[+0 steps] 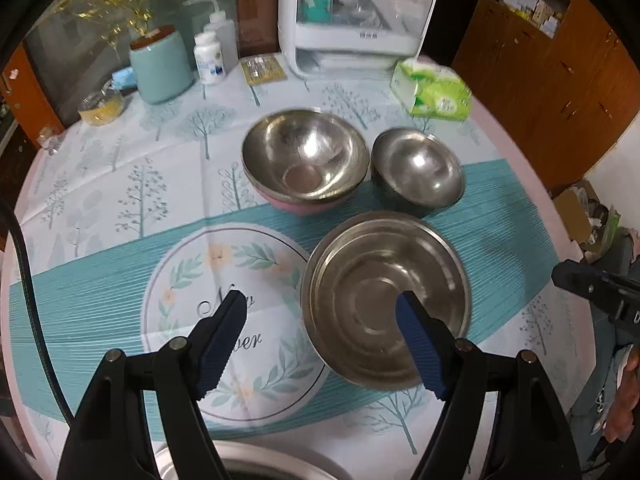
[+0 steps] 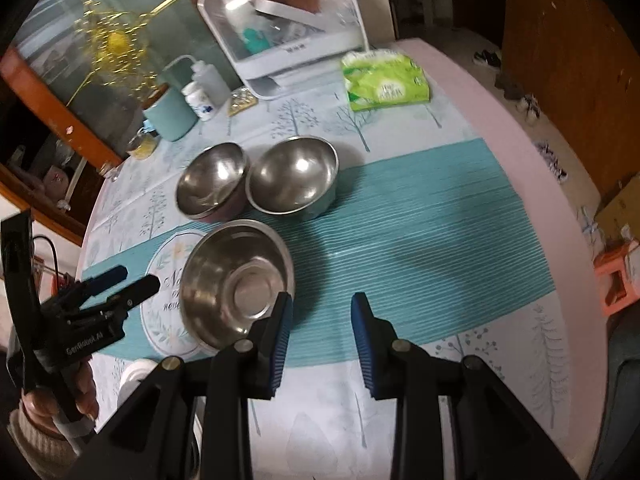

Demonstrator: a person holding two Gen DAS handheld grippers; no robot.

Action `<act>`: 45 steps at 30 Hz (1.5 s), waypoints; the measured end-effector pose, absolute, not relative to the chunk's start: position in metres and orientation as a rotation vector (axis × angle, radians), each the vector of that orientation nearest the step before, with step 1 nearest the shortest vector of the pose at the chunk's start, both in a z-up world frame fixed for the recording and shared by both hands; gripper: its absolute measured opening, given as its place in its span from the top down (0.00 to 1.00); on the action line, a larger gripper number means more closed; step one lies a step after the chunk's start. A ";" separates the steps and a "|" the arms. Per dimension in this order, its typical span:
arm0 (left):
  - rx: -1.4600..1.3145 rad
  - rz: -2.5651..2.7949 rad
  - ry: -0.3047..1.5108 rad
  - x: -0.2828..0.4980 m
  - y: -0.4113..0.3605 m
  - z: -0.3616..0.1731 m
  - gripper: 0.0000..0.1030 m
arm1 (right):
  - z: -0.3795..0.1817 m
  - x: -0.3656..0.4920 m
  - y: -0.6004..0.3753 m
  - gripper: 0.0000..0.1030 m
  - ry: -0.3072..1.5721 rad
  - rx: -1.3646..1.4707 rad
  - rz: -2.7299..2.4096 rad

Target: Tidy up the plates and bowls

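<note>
A wide steel plate-bowl (image 1: 380,300) sits on the tablecloth near me; it also shows in the right wrist view (image 2: 224,280). Behind it stand a steel bowl nested in a pink bowl (image 1: 304,160) and a smaller steel bowl (image 1: 418,170); the right wrist view shows them too, the nested pair (image 2: 212,184) and the single bowl (image 2: 294,180). My left gripper (image 1: 322,314) is open and empty, its right finger over the plate-bowl. My right gripper (image 2: 322,312) is open and empty, just right of the plate-bowl. A white rim (image 1: 256,460) shows below my left gripper.
A white dish rack (image 1: 356,16) stands at the back, with a green tissue pack (image 1: 434,90), a teal jar (image 1: 160,66), bottles (image 1: 210,54) and a yellow tape roll (image 1: 100,106). The round table's pink edge (image 2: 532,128) curves on the right.
</note>
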State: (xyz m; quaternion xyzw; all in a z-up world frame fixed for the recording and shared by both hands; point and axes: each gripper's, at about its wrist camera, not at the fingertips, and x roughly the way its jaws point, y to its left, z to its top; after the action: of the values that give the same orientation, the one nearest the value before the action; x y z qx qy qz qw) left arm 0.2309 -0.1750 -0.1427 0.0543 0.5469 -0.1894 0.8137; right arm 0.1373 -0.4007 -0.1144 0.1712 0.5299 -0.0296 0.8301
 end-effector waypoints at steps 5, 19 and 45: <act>0.127 -0.400 1.216 0.244 -0.179 -0.165 0.27 | -0.142 0.159 -0.408 0.70 1.172 0.459 -0.038; 0.026 -0.458 1.372 0.269 -0.162 -0.205 0.54 | -0.195 0.197 -0.380 0.71 1.333 0.468 0.027; 0.008 -0.684 1.340 0.216 -0.171 -0.124 0.90 | -0.110 0.143 -0.379 0.93 1.222 0.469 -0.035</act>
State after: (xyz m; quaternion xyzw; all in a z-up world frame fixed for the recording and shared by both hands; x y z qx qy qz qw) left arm 0.2157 -0.1713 -0.1235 0.0037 0.6087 -0.3105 0.7301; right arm 0.1429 -0.3791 -0.1102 0.2181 0.5683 -0.0164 0.7932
